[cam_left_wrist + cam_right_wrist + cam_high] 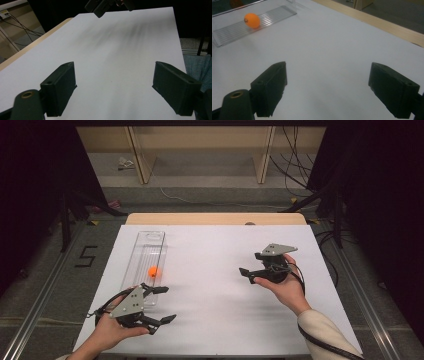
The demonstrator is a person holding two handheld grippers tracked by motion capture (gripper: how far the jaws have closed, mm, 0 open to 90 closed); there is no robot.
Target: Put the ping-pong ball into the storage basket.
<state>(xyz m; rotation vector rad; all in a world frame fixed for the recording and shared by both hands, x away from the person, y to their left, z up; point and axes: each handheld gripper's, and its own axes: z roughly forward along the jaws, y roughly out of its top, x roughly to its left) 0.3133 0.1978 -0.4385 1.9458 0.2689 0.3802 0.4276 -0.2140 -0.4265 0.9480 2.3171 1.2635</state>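
Observation:
An orange ball (153, 271) (252, 20) lies inside a long clear ribbed tray (144, 251) (269, 15) on the left of the white table top (210, 285). My left gripper (161, 304) (113, 87) is held near the table's front left corner, just below the tray's near end, open with nothing between its jaws. My right gripper (251, 266) (327, 88) hovers right of centre, pointing left toward the tray, also open and empty. The right gripper's body (107, 6) shows at the top of the left gripper view.
The white sheet covers a wooden table whose far edge (215, 218) shows bare. Beyond it stand a shelf frame (200, 150) and loose cables (295, 165) on the floor. Dark stands (65, 215) flank the table on both sides.

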